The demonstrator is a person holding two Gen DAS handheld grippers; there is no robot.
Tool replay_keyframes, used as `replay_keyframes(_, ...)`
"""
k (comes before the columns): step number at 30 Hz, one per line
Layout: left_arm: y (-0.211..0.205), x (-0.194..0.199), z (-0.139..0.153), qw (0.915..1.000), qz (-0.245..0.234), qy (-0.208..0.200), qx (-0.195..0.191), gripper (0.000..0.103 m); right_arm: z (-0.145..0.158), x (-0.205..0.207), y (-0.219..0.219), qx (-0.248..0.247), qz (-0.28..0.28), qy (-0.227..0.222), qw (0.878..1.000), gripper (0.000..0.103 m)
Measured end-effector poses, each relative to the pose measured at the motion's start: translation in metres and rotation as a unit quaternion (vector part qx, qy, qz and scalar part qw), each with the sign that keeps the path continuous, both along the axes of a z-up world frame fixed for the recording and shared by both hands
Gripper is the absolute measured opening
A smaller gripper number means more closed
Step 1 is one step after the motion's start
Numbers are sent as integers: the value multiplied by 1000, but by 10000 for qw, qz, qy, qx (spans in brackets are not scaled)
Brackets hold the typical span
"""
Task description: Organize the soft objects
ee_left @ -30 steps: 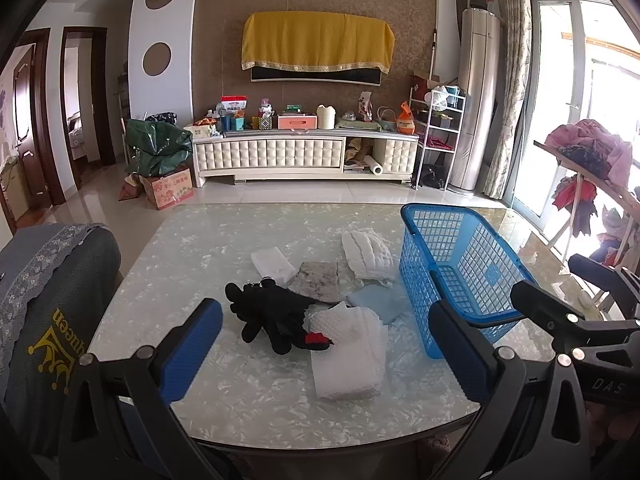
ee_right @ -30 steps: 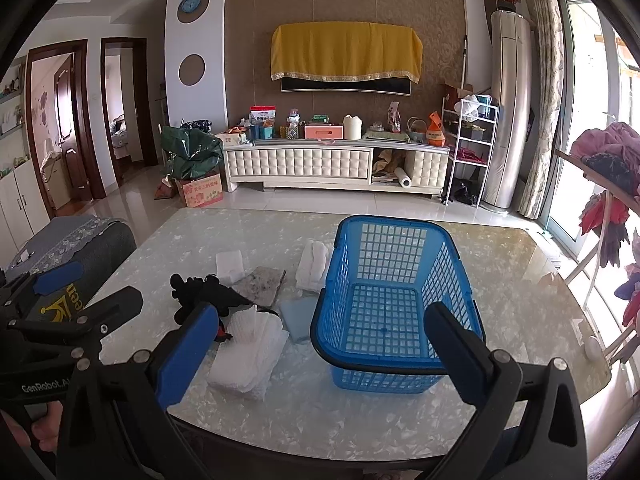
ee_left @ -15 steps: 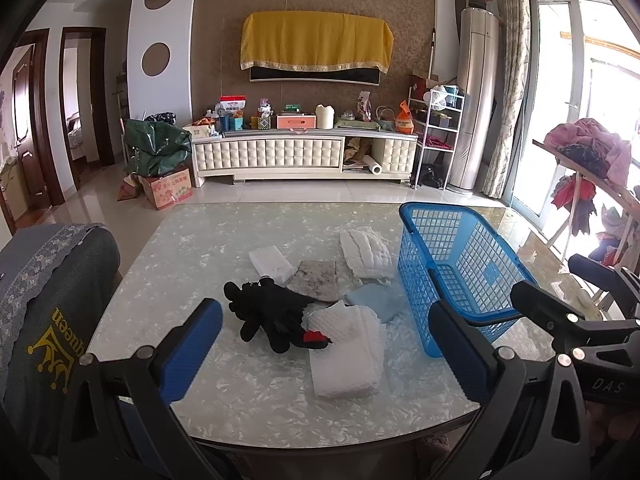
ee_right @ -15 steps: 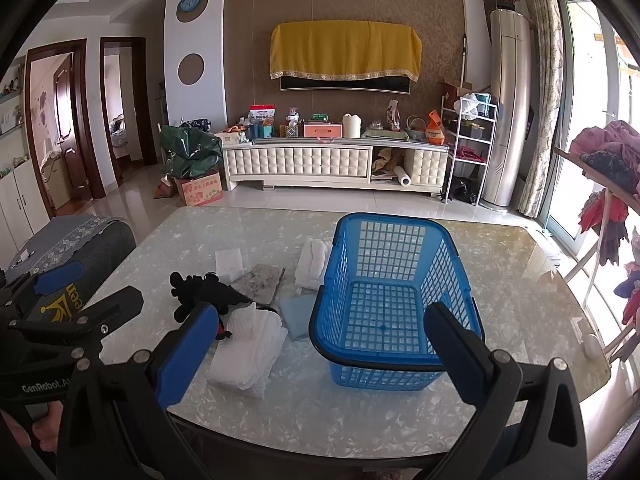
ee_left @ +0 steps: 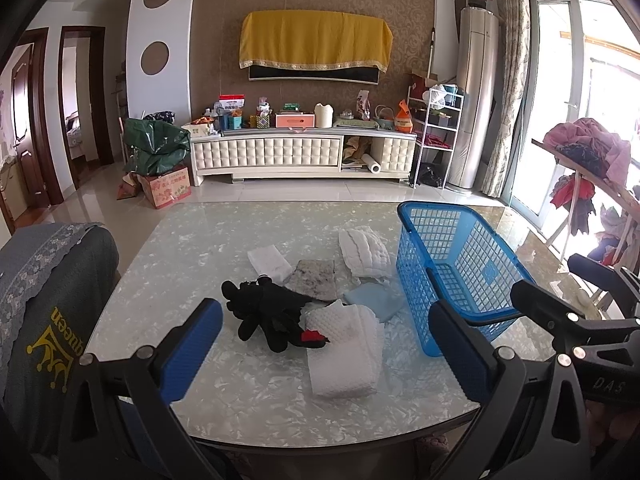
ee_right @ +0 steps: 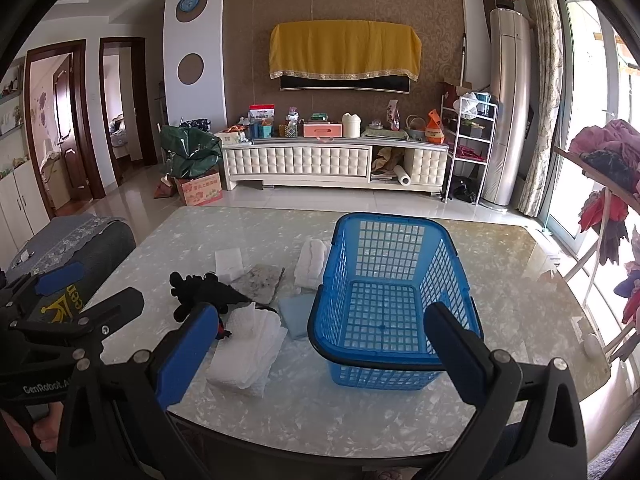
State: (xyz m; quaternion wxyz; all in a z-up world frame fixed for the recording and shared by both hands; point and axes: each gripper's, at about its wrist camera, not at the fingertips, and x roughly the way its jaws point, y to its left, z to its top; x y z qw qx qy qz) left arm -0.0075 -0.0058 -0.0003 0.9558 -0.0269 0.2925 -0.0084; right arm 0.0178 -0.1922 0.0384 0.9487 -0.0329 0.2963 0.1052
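Six soft items (ee_left: pixel 344 356) on marbled table (ee_left: pixel 200 240), living room.

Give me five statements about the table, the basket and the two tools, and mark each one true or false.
1. The blue basket has nothing in it. True.
2. The black plush toy lies inside the basket. False: it lies on the table, left of the basket.
3. The left tool is shut on a cloth. False: it is open and holds nothing.
4. The right tool is open, with the basket ahead of it. True.
5. The white waffle towel is draped over the basket's rim. False: it lies flat on the table beside the plush toy.
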Motion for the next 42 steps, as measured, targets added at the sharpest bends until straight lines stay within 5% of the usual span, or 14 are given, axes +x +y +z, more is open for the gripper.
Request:
replay_keyframes(15,7,21,6,9999,-3,113,107,102,-6,15,-18,16,-101,269,9996,103)
replay_keyframes(31,40,82,-16,9893,-147,1390,410,103,-7,51,-38,-212,106,875,9959,103)
replay_keyframes(42,69,108,-18,9798,-590,1823,573,103,-16,81,-23,-305,518,1470,9873,103)
